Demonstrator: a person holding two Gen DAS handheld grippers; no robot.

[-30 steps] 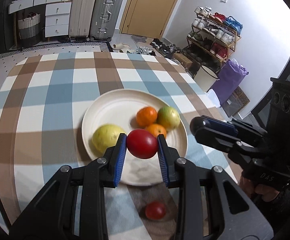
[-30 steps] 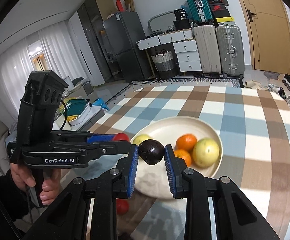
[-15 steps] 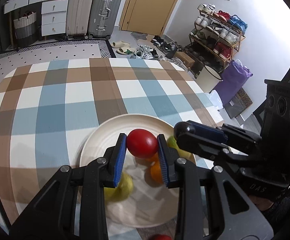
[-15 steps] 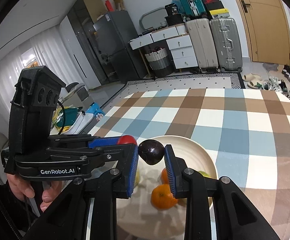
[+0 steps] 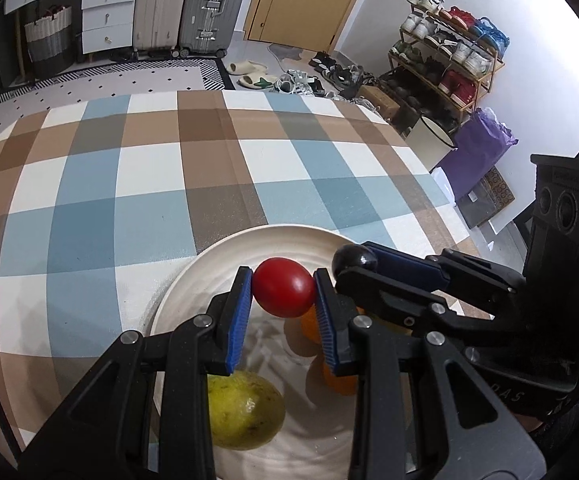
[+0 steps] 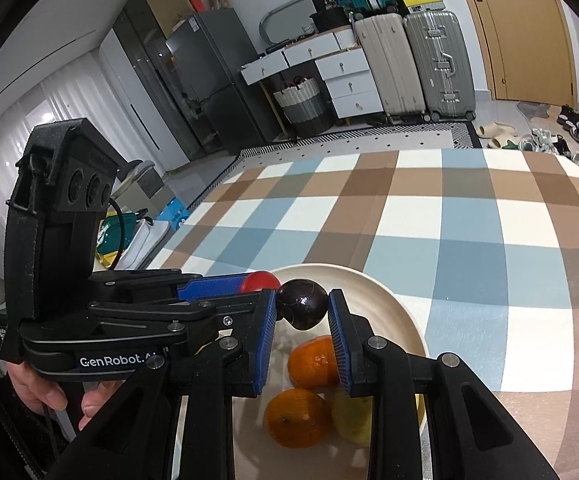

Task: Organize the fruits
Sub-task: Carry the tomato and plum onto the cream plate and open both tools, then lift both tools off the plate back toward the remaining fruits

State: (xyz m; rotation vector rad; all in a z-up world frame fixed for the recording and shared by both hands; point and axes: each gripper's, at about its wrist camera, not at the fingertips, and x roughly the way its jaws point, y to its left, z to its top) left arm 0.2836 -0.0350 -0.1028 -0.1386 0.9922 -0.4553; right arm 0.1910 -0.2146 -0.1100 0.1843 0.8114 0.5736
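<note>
Red and glossy, a tomato point(image 5: 283, 293) is sitting clamped between the blue ribbed pads of the left tongs point(image 5: 282, 302), hanging over the far half of a cream ridged plate point(image 5: 193, 280). The right tongs point(image 6: 302, 312) are gripping a dark purple, smooth round fruit point(image 6: 302, 309), perhaps a passion fruit, just beside the tomato and over the same plate. In the plate a dull yellow-green citrus fruit point(image 5: 245, 414) is lying under the left tongs, and two pebbly oranges point(image 6: 311, 360) point(image 6: 296, 418) are resting near a second yellowish fruit point(image 6: 353, 416), partly hidden by the black tong arms. The plate is standing on a desk point(image 5: 149, 200) covered in a brown, blue and white checked cloth. A person's hand point(image 6: 45, 394) is grasping the left tool's handle. Suitcases point(image 6: 413, 66) and a shoe rack point(image 5: 445, 68) are standing beyond.
</note>
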